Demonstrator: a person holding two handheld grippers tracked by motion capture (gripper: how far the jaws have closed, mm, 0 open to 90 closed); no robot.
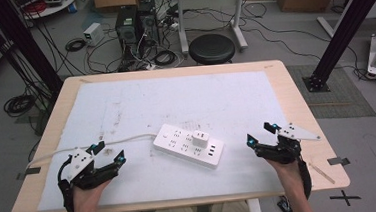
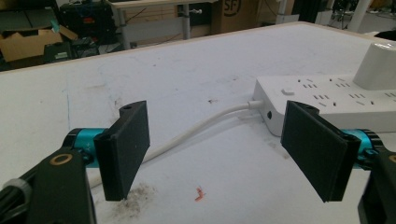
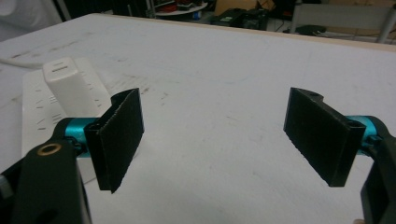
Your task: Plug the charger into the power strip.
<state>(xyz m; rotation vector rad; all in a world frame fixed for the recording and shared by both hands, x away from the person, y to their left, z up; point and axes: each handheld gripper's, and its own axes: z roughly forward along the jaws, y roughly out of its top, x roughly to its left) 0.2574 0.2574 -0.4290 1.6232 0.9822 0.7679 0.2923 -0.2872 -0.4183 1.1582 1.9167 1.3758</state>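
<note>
Lying mid-table on the scuffed white mat [image 1: 126,105], the glossy rectangular power strip [image 1: 188,145] carries a blocky white charger [image 1: 201,138]; its rounded cable [image 1: 118,140] curves leftward. Left gripper [image 1: 110,154] and right gripper [image 1: 261,133] flank it, flat black jaws wide apart, holding nothing.

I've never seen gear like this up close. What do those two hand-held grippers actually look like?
Each is a black frame gripped in one hand. The left gripper and right gripper each carry two flat black rectangular pads on turquoise metal mounts, a brass-coloured ring at the hinge, a pale three-cornered plate on top, and a black cable along the forearm.
</note>
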